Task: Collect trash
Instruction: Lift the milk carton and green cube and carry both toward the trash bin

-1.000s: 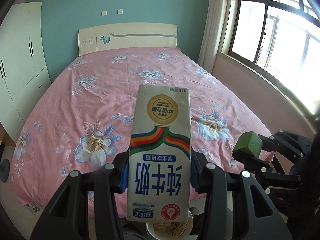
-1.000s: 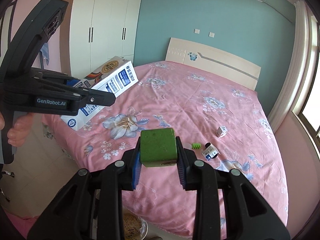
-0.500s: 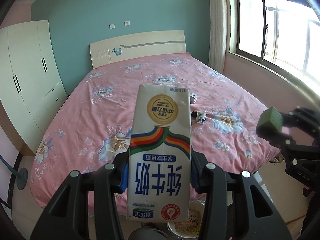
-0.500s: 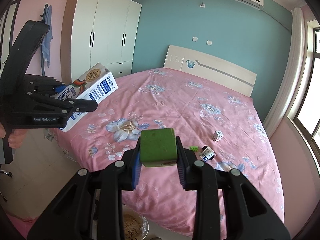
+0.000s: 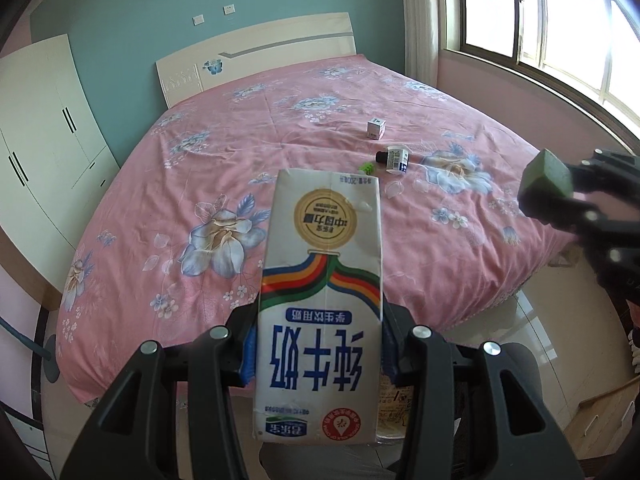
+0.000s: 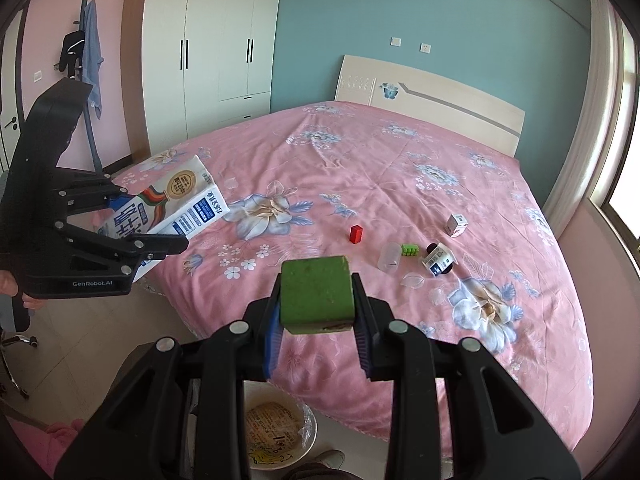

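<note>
A white milk carton (image 5: 320, 300) with blue print and a rainbow band sits upside down in my left gripper (image 5: 319, 352), whose pads press its two sides. My right gripper (image 6: 317, 320) is shut on a green foam block (image 6: 316, 296). Both hang off the foot of a pink floral bed (image 6: 360, 152). From the right wrist view the left gripper (image 6: 156, 218) and its carton (image 6: 172, 200) are at the left. From the left wrist view the right gripper (image 5: 560, 196) with the block (image 5: 546, 178) is blurred at the right edge.
A lined bin (image 6: 276, 432) with a food wrapper stands on the floor below the right gripper. On the bed lie a red block (image 6: 355, 234), a clear cup (image 6: 389, 256), a green brick (image 6: 410, 249), a small bottle (image 6: 439, 259) and a white box (image 6: 457, 225). A wardrobe (image 6: 216, 48) stands at the left.
Both grippers have sunk and drawn back from the bed, each keeping its grip. The bin shows larger under the right gripper, and more of the small items on the bed have come into view.
</note>
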